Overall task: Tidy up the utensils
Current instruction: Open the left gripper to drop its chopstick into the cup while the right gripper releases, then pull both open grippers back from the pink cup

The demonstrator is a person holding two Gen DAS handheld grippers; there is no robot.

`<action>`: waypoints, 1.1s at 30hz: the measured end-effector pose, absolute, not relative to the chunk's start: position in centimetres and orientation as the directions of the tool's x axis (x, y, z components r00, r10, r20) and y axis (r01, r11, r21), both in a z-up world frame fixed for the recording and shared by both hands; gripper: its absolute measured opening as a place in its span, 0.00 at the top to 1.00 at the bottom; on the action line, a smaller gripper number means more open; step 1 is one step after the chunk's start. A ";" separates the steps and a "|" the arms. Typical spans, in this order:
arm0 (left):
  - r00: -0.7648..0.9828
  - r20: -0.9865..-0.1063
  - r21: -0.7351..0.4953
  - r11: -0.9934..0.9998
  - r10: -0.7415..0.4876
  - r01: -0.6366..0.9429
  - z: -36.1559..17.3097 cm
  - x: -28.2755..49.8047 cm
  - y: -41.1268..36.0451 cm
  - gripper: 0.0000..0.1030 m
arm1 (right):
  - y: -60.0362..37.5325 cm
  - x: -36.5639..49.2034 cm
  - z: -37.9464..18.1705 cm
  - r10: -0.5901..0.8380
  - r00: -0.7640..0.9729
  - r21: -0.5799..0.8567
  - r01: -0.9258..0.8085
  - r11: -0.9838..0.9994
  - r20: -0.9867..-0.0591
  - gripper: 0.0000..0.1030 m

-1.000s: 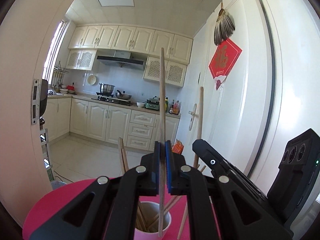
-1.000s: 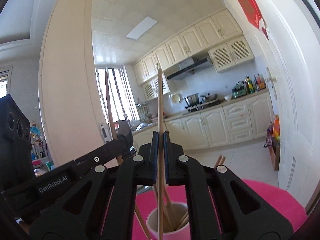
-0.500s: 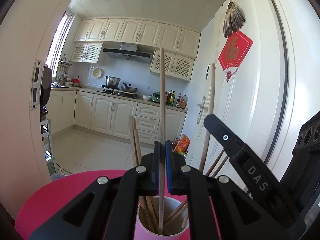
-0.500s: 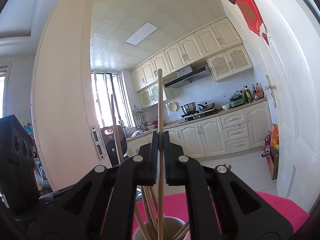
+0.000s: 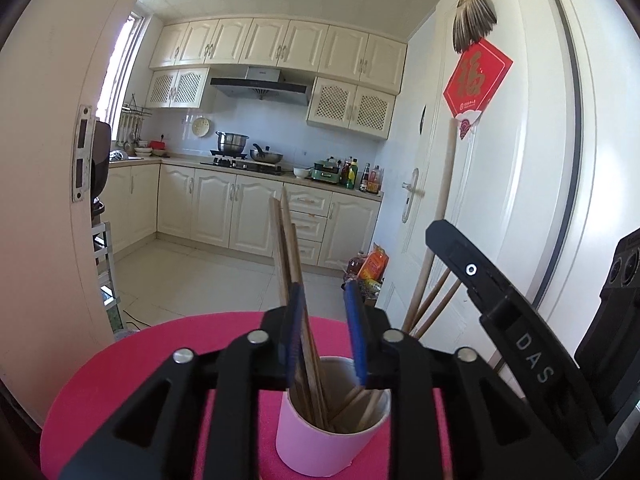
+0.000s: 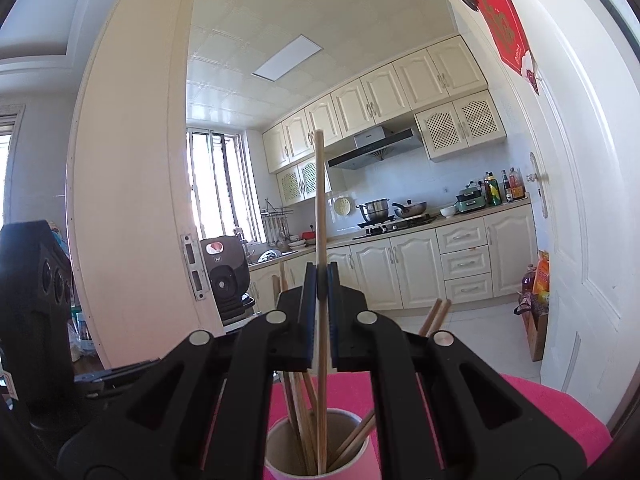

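A pink cup (image 5: 320, 440) stands on the pink round table (image 5: 120, 368) and holds several wooden chopsticks (image 5: 286, 248). My left gripper (image 5: 325, 336) is open just above the cup rim, with nothing between its blue pads. My right gripper (image 6: 319, 280) is shut on one upright chopstick (image 6: 319, 184), whose lower end is inside the cup (image 6: 352, 468). That held chopstick (image 5: 444, 200) and the right gripper's body also show at the right of the left wrist view.
A white door (image 5: 540, 160) with a red hanging decoration (image 5: 476, 76) stands close on the right. A door frame (image 5: 48, 160) is on the left. A kitchen with cabinets and a stove (image 5: 240, 156) lies beyond the table.
My left gripper has opened and let go of its chopstick, which now rests in the cup. Both grippers have come lower over the cup. The right gripper still holds its chopstick.
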State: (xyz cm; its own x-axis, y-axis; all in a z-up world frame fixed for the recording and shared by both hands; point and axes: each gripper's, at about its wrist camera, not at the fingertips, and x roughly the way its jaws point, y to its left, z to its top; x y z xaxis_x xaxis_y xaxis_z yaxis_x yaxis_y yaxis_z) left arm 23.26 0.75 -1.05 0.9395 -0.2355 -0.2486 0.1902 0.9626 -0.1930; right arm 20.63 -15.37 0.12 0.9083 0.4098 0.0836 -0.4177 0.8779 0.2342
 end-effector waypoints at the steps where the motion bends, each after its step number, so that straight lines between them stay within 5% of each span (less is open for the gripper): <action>1: 0.942 -0.243 -0.190 0.964 -0.231 0.187 -1.0 23.0 0.8 0.76 | -15.4 20.4 0.1 0.410 0.909 0.232 -0.417 0.879 0.080 0.94; 33: 0.948 -0.300 -0.126 0.989 -0.111 0.076 -1.6 19.4 2.3 0.53 | -14.3 17.4 -2.0 0.393 0.917 0.197 -0.375 0.906 -0.063 0.93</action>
